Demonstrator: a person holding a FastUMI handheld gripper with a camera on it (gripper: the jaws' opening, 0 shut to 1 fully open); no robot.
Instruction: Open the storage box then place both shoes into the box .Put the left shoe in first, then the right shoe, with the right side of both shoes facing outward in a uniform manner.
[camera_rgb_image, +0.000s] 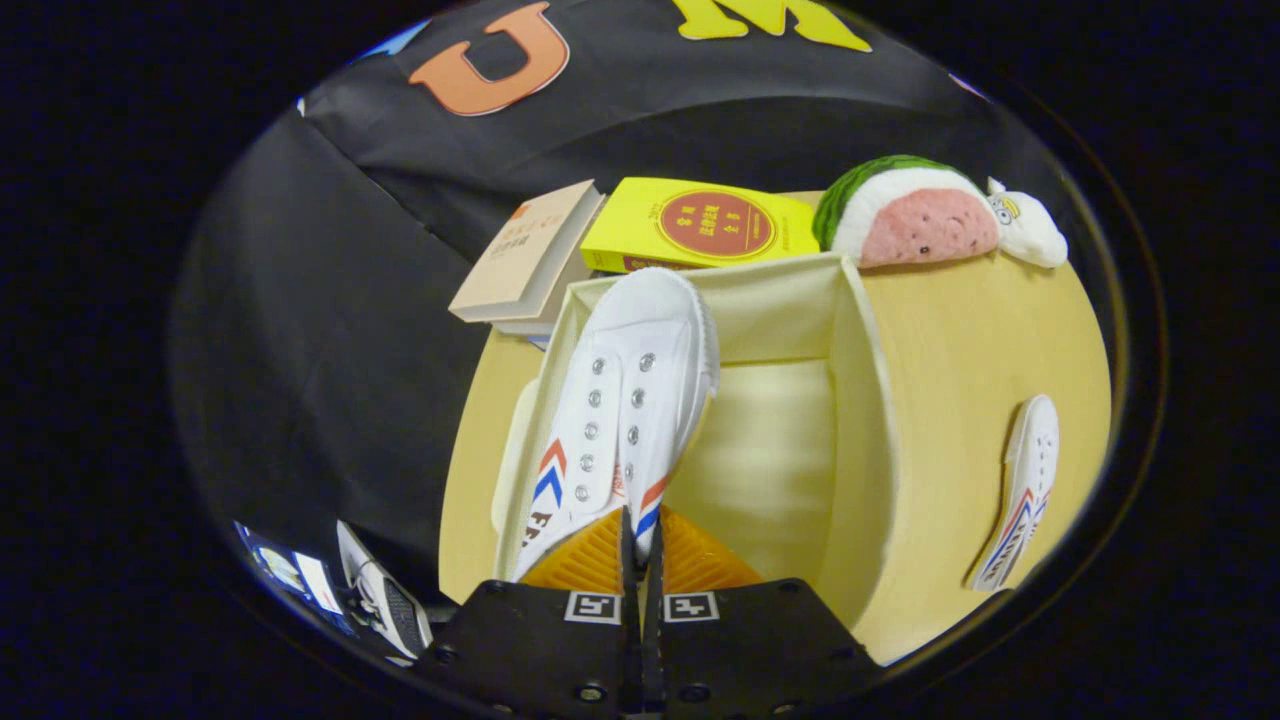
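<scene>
The gripper (640, 545) holds the first shoe (625, 420) over the open storage box (860, 420), its two fingers closed almost together on the heel edge of the shoe, so that the shoe hangs toe-forward just ahead of them. The step in hand appears to be the placing of the first shoe: the box lid is already off or folded away, and the shoe is inside the box's outline, against the left wall, but seemingly not yet set down and released. The next move likely calls for lowering the shoe to the box floor along that wall, then opening the fingers and drawing back without dragging it. The held shoe is a white canvas lace-up with metal eyelets, no laces visible, and red and blue chevron stripes on both flanks; a ribbed orange sole shows at the heel. The second shoe (1020, 490) lies on the table (960, 330) to the right of the box, well apart from it.
</scene>
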